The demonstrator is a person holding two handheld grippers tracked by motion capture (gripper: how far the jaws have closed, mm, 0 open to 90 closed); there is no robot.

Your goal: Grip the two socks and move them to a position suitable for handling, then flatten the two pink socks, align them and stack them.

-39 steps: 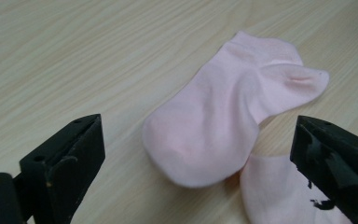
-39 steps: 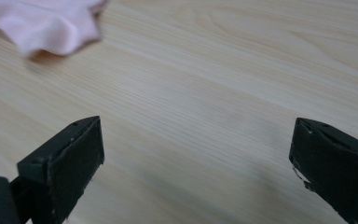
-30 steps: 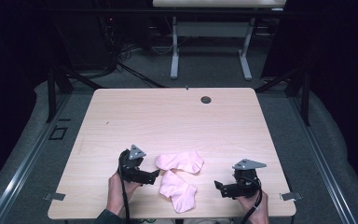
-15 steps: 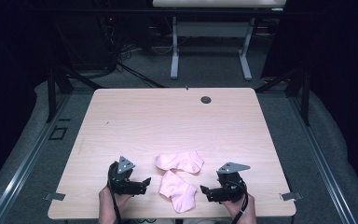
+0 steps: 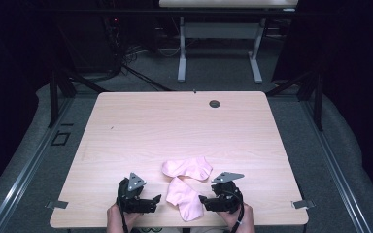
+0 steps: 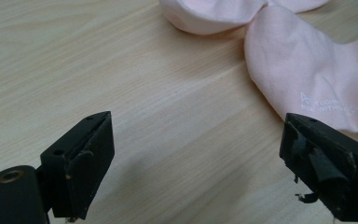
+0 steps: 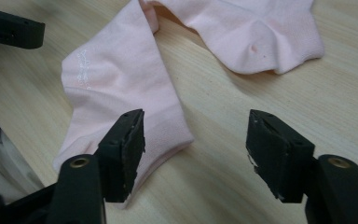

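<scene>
Two pink socks lie on the wooden table (image 5: 126, 136) near its front edge: a far sock (image 5: 187, 167) and a near sock (image 5: 184, 198) that touches it. My left gripper (image 5: 156, 200) stands just left of the near sock; its jaws have just been closing a little and stay wide, with bare wood between them (image 6: 196, 154), the near sock (image 6: 303, 70) beside its right jaw. My right gripper (image 5: 203, 200) is at the near sock's right edge. Its jaws have just been closing, and the sock's corner (image 7: 121, 84) lies between them (image 7: 198, 140), unpressed. The far sock (image 7: 251, 32) lies beyond.
A dark round hole (image 5: 214, 104) sits at the table's far edge. The person's hands (image 5: 235, 221) come over the front edge. The left gripper's jaw (image 7: 9, 30) shows at the top left of the right gripper view. Another table's legs (image 5: 182, 53) stand behind.
The right gripper has slid left to the near sock's edge and its jaws have narrowed. The left gripper has drawn back toward the front edge. The socks have not moved.
</scene>
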